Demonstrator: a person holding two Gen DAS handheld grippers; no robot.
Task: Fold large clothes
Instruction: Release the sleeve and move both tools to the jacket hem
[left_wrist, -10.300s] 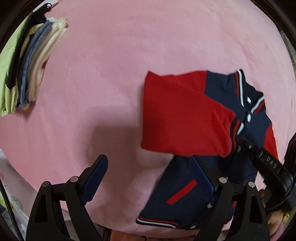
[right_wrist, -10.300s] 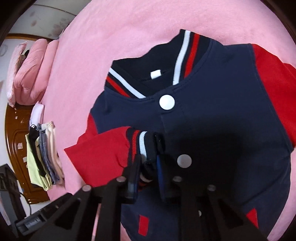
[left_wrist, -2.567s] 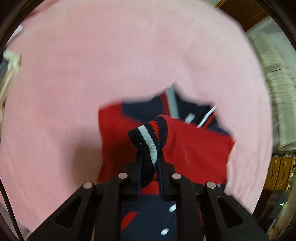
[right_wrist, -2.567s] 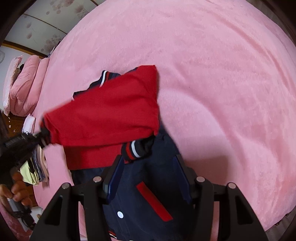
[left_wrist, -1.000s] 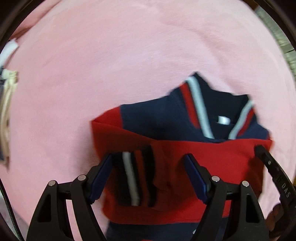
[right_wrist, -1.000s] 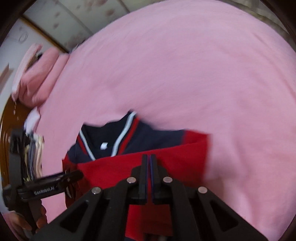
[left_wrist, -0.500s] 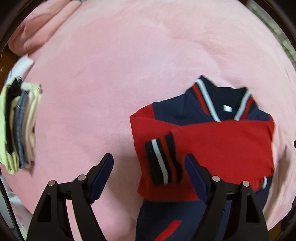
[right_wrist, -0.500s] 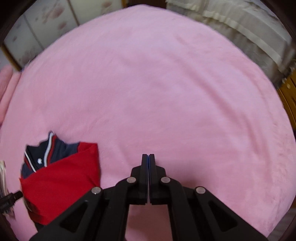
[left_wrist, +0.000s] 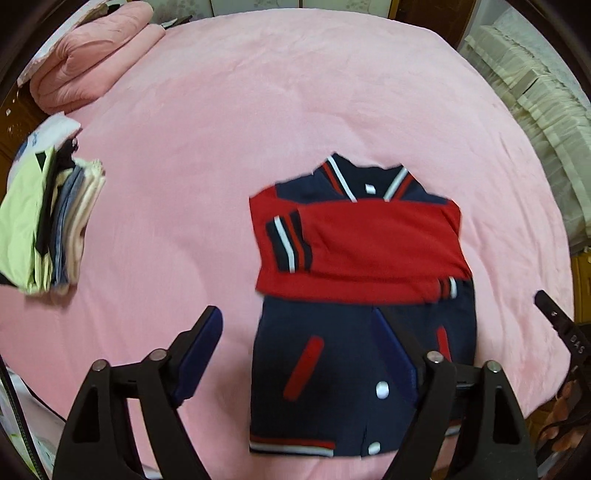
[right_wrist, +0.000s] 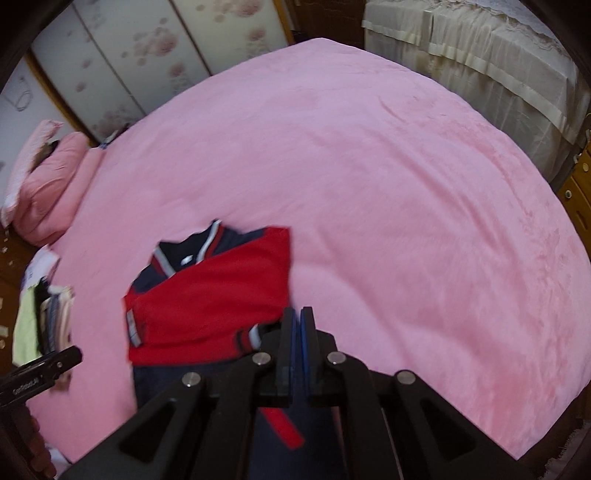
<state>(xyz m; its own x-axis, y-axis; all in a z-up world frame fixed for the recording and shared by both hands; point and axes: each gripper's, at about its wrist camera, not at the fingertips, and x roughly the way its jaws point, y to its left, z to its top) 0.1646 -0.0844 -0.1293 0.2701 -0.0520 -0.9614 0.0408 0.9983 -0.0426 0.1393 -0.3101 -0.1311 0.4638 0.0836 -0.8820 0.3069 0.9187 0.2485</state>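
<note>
Pink bed, jacket; right claw marked "DAS"

I see a bed covered in pink plush, and on it a navy and red varsity jacket lying flat with both sleeves crossed over its chest. A stack of folded clothes sits at its left edge, with a folded pink quilt beyond it.

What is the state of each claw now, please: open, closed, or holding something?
Left claw: open, holding nothing, above the jacket.
Right claw: closed, with nothing visible between its fingers.
</note>
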